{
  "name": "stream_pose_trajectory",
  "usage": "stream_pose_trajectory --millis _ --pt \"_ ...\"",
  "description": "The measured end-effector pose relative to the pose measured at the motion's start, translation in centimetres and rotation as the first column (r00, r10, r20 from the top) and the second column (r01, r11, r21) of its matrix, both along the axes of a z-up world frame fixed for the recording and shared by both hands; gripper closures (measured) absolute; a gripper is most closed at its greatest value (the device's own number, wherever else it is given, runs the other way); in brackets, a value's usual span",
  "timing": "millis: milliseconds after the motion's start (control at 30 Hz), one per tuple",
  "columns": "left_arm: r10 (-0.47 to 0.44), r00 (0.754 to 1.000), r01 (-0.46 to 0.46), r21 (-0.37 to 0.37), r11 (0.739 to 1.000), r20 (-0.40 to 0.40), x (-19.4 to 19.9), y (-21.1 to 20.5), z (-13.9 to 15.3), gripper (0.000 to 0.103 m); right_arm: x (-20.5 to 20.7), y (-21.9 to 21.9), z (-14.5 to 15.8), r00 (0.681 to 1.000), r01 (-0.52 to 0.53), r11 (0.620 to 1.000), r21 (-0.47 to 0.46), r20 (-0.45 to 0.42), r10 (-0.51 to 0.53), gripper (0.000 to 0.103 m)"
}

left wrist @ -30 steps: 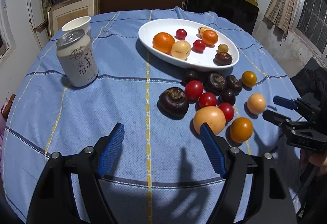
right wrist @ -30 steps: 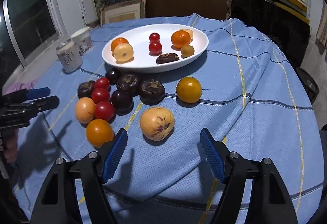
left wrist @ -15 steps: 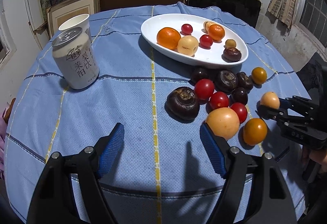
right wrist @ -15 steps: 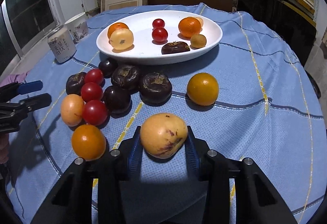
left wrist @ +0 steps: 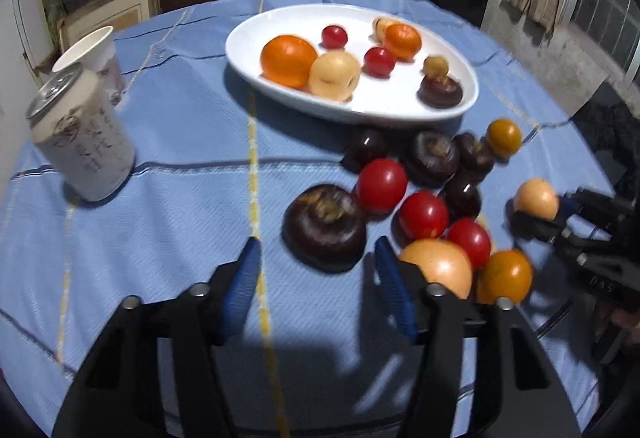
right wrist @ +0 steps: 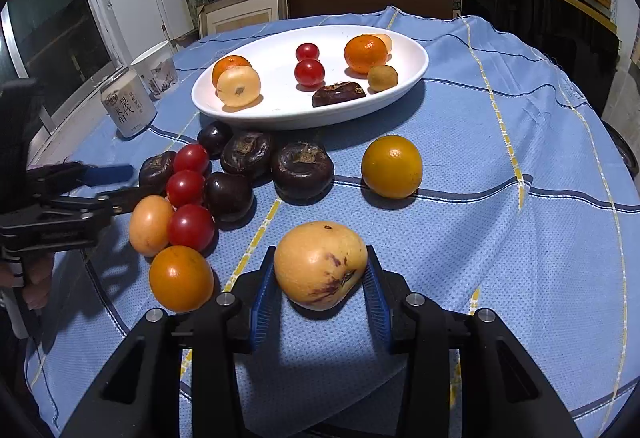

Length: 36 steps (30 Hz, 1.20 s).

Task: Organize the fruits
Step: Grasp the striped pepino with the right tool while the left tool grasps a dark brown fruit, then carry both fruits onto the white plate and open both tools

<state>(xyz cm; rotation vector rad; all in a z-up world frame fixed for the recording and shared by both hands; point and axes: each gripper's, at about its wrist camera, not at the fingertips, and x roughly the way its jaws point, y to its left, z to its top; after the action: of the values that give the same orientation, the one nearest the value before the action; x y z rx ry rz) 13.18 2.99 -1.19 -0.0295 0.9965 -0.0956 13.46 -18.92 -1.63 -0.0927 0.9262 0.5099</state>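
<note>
A white oval plate (right wrist: 412, 72) (left wrist: 248, 58) at the back holds several fruits. More fruits lie in a cluster in front of it: dark round ones, red tomatoes, orange ones. My right gripper (right wrist: 320, 288) is shut on a yellow pear-like fruit with purple marks (right wrist: 320, 264), which also shows in the left wrist view (left wrist: 536, 198). My left gripper (left wrist: 316, 278) is open and empty, just short of a large dark fruit (left wrist: 325, 226), and appears in the right wrist view (right wrist: 116, 182) beside the cluster.
A drink can (left wrist: 82, 142) (right wrist: 128, 106) and a paper cup (left wrist: 94, 56) (right wrist: 156, 68) stand at the table's left. A lone orange-yellow fruit (right wrist: 392, 166) lies right of the cluster. Blue checked cloth covers the round table. Shelves and boxes stand behind.
My right gripper moved forward and closed on the yellow fruit. My left gripper moved forward toward the large dark fruit and narrowed its opening.
</note>
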Motion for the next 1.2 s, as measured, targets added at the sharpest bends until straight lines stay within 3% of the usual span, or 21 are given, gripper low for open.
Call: stream_pose_trajectory --millis 67,400,833,1200 --pt "-0.013 1.0 0.013 0.011 1.0 0.005 0.5 -0.5 -0.1 0.06 0.0 0.0 0.0 1.0 -0.001 1.0 0.002 -0.001 0.001 0.06" --pt "-0.011 1.0 0.01 0.038 0.999 0.019 -0.9 -0.8 0.6 0.061 -0.5 0.2 0.7 1.0 -0.023 1.0 0.012 0.01 0.023 0.061" --pt "-0.022 0.993 0.02 0.018 1.0 0.115 -3.7 -0.4 5.3 0.061 -1.5 -1.2 5.2 0.995 -0.029 0.998 0.049 0.093 0.024 0.061" --pt "-0.054 0.982 0.057 -0.012 0.998 0.179 0.3 -1.9 8.6 0.061 2.8 -0.2 9.3 0.987 -0.035 0.995 0.093 0.159 0.02 0.061"
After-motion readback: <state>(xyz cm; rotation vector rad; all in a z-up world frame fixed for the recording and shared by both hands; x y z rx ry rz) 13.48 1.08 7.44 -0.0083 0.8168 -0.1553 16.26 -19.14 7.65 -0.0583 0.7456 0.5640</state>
